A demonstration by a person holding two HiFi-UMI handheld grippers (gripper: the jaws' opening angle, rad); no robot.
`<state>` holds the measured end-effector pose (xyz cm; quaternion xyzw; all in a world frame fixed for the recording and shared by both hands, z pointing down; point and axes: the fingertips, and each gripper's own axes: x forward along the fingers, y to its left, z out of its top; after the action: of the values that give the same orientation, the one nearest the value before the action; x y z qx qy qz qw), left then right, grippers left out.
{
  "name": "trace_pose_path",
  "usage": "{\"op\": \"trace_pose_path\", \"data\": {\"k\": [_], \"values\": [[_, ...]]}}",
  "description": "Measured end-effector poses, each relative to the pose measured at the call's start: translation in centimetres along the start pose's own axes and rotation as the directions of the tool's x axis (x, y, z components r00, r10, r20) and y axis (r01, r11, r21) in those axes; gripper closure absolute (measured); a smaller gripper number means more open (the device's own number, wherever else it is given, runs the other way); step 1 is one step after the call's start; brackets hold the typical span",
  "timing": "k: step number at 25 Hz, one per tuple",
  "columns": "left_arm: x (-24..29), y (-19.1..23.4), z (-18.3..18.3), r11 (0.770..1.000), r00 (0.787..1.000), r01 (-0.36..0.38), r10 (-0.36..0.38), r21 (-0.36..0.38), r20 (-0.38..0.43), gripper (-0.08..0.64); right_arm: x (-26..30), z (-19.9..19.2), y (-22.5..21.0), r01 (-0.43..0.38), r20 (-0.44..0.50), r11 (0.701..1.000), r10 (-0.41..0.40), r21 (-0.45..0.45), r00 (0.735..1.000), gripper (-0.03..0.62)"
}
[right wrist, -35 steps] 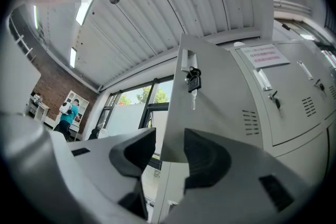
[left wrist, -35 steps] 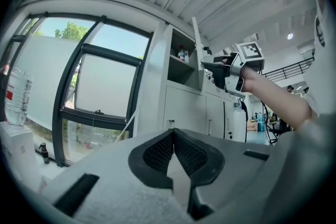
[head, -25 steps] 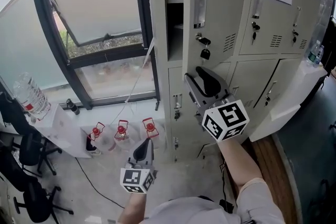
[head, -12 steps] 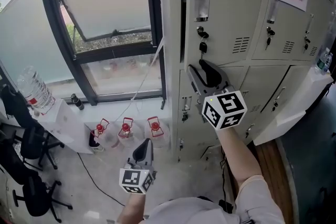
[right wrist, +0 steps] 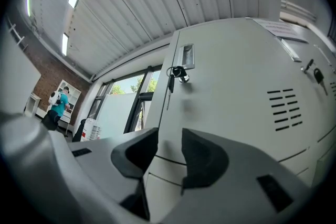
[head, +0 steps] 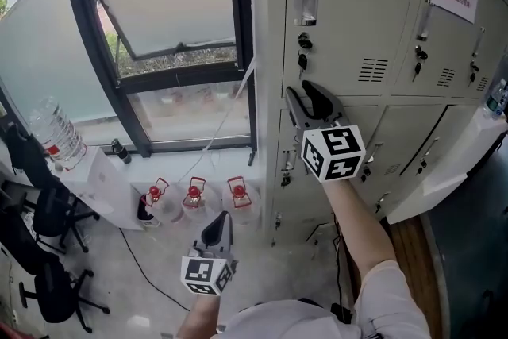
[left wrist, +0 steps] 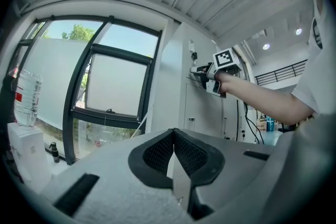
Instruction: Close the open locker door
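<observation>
**Head view.** The locker door [head: 349,20] is located at the upper left of the locker bank [head: 444,115]. It is seen flush or nearly flush with the surround. Whether the latch has caught cannot be told. The right gripper [head: 305,98] is held at the door's lower left corner, just below the keys [head: 302,59]. The left gripper [head: 217,222] is held low and near, well apart from the door.

**Left gripper view.** The fingers [left wrist: 157,152] are brought fully together, and nothing is held.

**Right gripper view.** The fingers [right wrist: 202,157] are set wide apart and have just been closing slightly. Nothing is held between them. The door face [right wrist: 236,86] lies directly ahead.

**Handling.** The door is judged to be light, stiff sheet metal with smooth, slippery paint. It should be pushed, not gripped, on the flat face near the lock edge. The hanging keys should be avoided.
</observation>
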<state>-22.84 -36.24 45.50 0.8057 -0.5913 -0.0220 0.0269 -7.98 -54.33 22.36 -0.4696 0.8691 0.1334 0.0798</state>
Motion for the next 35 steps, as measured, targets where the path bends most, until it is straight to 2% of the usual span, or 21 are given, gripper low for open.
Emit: {"op": "trace_pose_path", "data": {"k": [4,19,25,35], "values": [[0.4,0.3,-0.1,1.000,1.000,0.001,-0.001,-0.001,-0.003,0.552,0.1,0.0,-0.1,0.014,-0.001,0.999,-0.014,-0.031,1.000,0.454],[-0.1,-0.8,0.1,1.000,1.000,0.023,-0.023,-0.008,0.011,0.552,-0.8,0.2,-0.4,0.040,-0.021,0.999,-0.040,-0.017,0.999,0.457],[-0.3,-2.1,0.5,0.999,0.999,0.044,-0.044,-0.003,0.025,0.552,-4.4,-0.1,-0.4,0.037,-0.041,0.999,-0.038,-0.020,0.998,0.457],[1.1,-7.1,0.8,0.991,0.990,0.137,-0.137,0.010,0.036,0.552,-15.1,-4.5,-2.1,0.098,-0.147,0.995,-0.100,-0.022,0.984,0.462]]}}
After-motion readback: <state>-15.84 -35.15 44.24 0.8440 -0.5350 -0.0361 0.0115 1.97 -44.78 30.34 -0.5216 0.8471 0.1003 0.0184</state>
